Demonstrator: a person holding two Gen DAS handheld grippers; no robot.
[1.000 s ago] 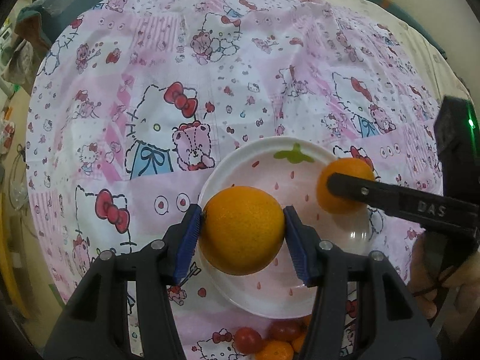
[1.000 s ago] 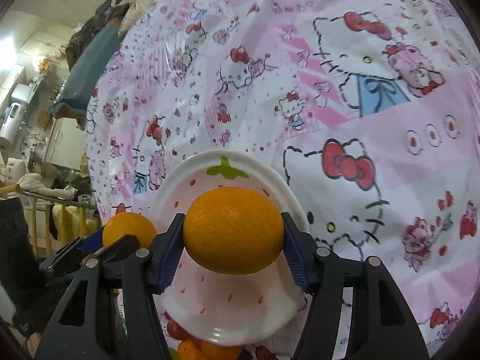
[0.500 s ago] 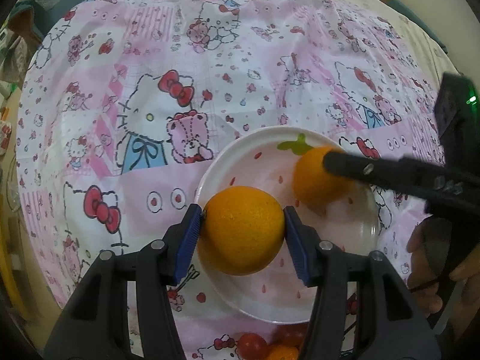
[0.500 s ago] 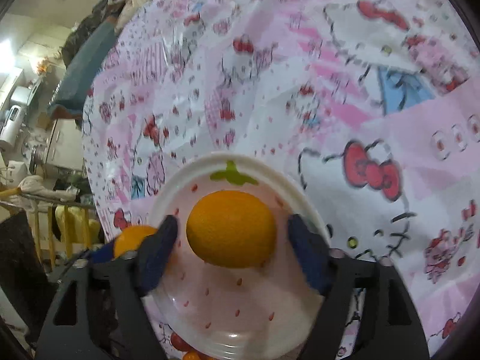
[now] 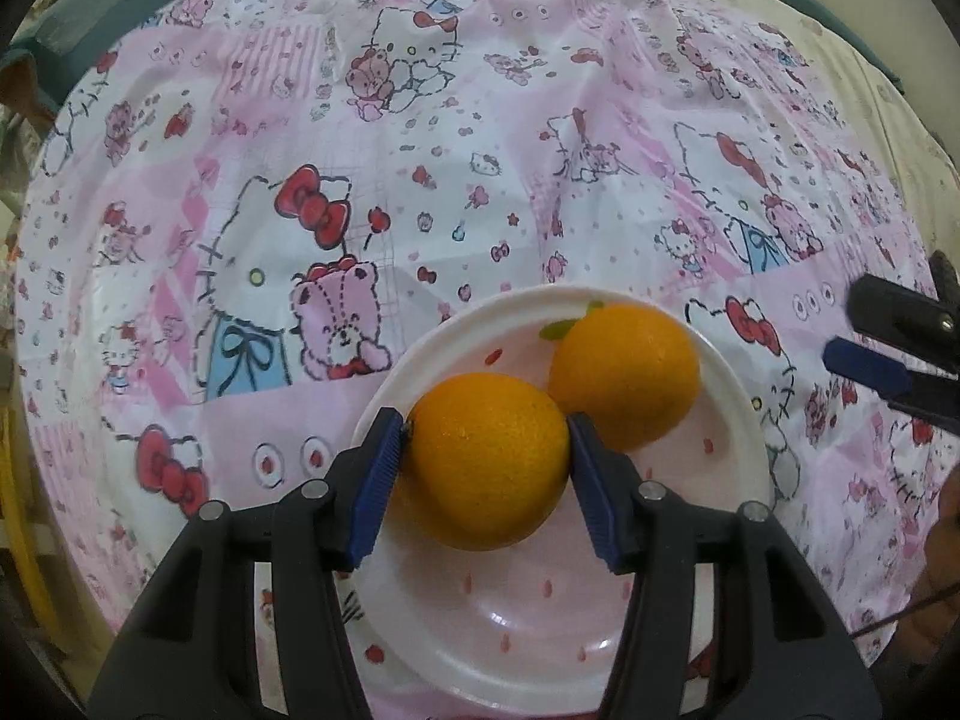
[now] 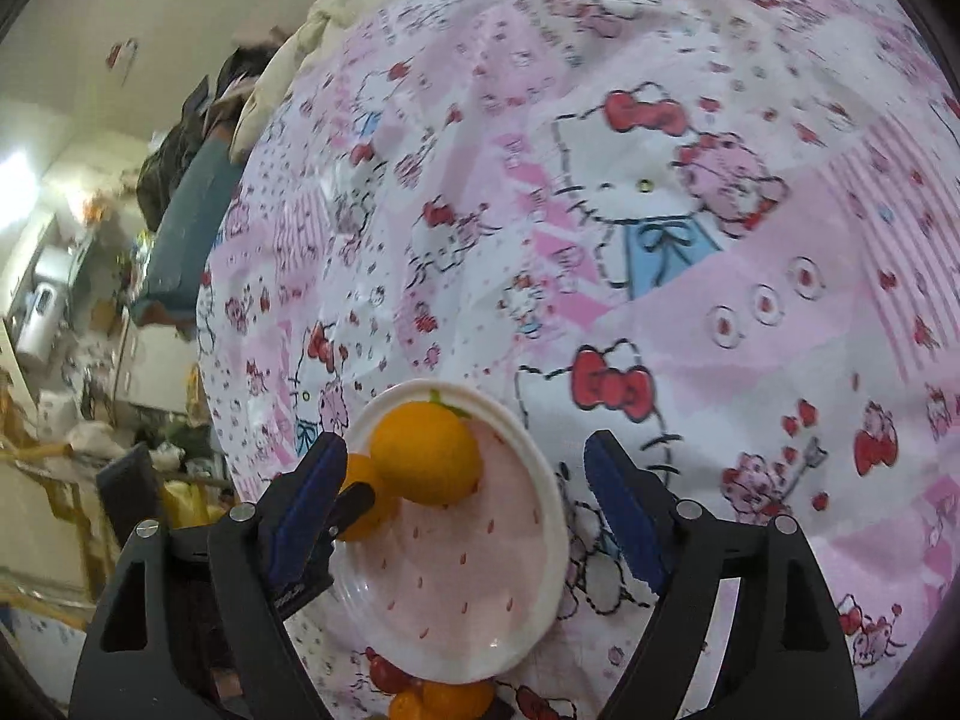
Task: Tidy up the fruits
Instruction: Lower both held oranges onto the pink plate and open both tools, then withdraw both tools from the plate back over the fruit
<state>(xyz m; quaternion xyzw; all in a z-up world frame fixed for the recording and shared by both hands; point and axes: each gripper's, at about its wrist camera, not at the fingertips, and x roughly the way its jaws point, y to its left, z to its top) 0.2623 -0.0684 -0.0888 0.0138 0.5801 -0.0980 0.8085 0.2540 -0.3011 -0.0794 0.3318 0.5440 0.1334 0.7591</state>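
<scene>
A white plate (image 5: 738, 414) with red drop marks lies on the pink cartoon tablecloth. My left gripper (image 5: 487, 468) is shut on an orange (image 5: 489, 459) and holds it over the plate's left part. A second orange (image 5: 627, 375) lies free on the plate, touching the held one. In the right wrist view the plate (image 6: 534, 588) shows the free orange (image 6: 426, 450) and, behind my left finger, the held orange (image 6: 360, 504). My right gripper (image 6: 465, 510) is open and empty, drawn back above the plate; its tip shows at the right in the left wrist view (image 5: 870, 348).
Small red and orange fruits (image 6: 432, 693) lie just below the plate's near rim. The tablecloth (image 5: 420, 150) covers the round table. Left of the table edge is room clutter with a blue cushion (image 6: 180, 240).
My right gripper opened, left its orange on the plate and drew back to the right. My left gripper moved its orange further over the plate, up against the other one.
</scene>
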